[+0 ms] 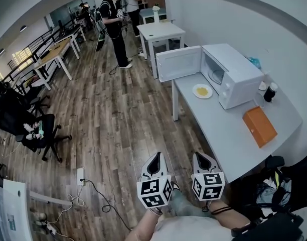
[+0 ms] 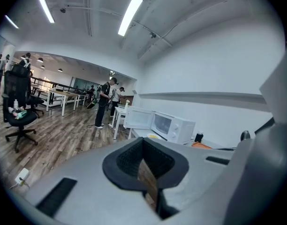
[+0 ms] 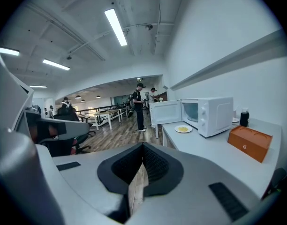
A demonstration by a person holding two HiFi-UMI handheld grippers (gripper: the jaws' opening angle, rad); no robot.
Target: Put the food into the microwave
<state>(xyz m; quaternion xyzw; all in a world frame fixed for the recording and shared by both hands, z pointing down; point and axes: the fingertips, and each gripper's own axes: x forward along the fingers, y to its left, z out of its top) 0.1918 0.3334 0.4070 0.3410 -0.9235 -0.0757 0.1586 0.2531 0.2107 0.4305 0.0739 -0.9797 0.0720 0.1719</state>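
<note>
Lying on a round white plate, the yellow food sits before the open white microwave on the grey table. The left gripper and right gripper, well apart from it, have their jaws closed and empty.

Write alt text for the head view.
A white microwave stands with its door open on a grey counter, a plate of yellow food just in front. At the bottom, the left gripper and right gripper are shut and empty.
</note>
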